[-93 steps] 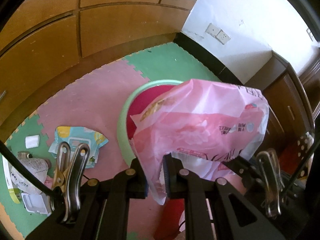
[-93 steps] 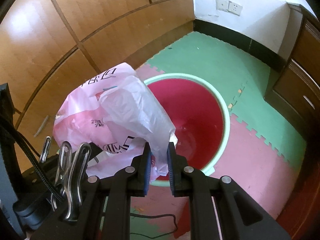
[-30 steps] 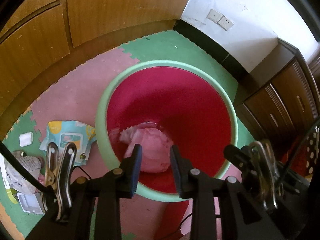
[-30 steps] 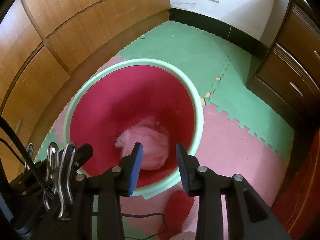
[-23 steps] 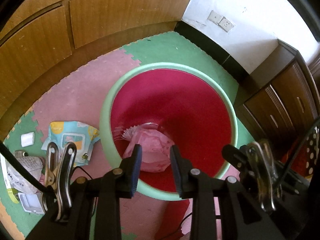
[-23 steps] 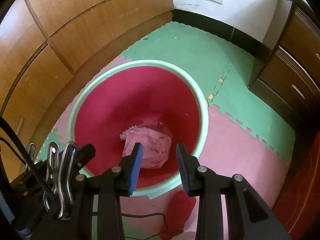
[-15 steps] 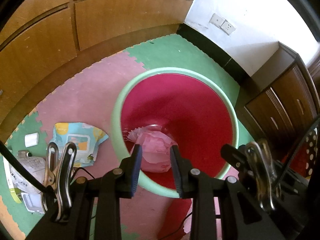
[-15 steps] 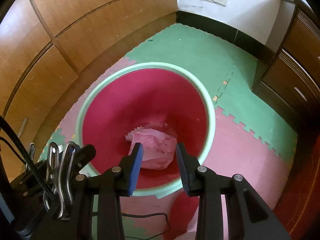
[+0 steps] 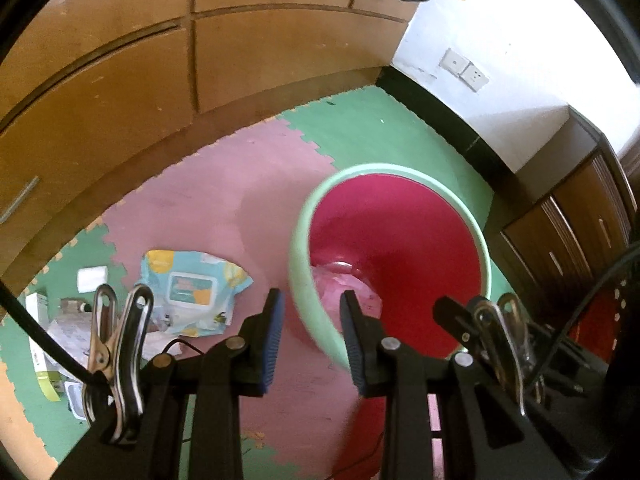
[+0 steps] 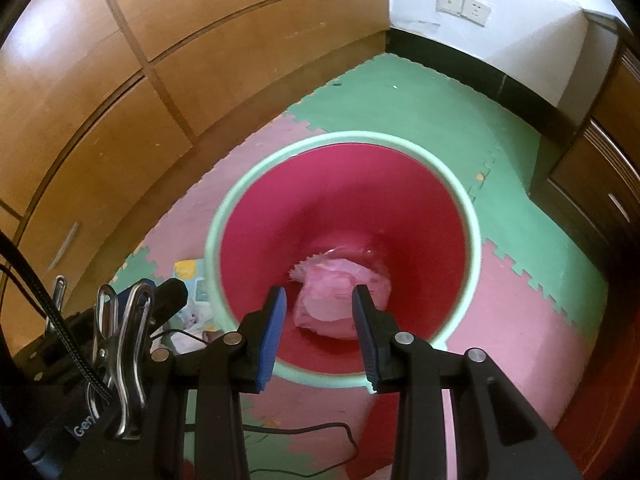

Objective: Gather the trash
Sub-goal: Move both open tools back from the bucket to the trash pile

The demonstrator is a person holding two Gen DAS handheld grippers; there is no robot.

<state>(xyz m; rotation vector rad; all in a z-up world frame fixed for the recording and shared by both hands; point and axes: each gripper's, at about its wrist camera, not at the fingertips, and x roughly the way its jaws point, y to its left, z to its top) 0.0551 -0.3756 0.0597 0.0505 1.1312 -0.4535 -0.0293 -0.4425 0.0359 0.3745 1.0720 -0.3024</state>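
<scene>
A round bin (image 9: 298, 240) (image 10: 472, 216) with a pale green rim and red inside stands on the foam floor mats. A crumpled pink plastic bag (image 10: 340, 296) (image 9: 332, 284) lies at its bottom. My left gripper (image 9: 310, 312) is open and empty, above the bin's left rim. My right gripper (image 10: 318, 312) is open and empty too, above the bin's near side with the bag far below its jaws. A wet-wipes packet (image 9: 192, 286) (image 10: 190, 276) lies flat on the pink mat left of the bin. More litter, a white box (image 9: 38, 344), crumpled paper (image 9: 70, 332) and a small white piece (image 9: 92, 278), sits at the far left.
Wooden cabinet doors (image 9: 120, 92) curve along the back left. A dark wooden drawer unit (image 9: 580, 232) stands right of the bin. A white wall with sockets (image 10: 462, 6) closes the far corner. A thin black cable (image 10: 304, 430) lies on the mat near me.
Both grippers, which let go of the pink bag over the bin, have pulled back and left. The bin has slid right in the left wrist view, and more of the floor litter shows.
</scene>
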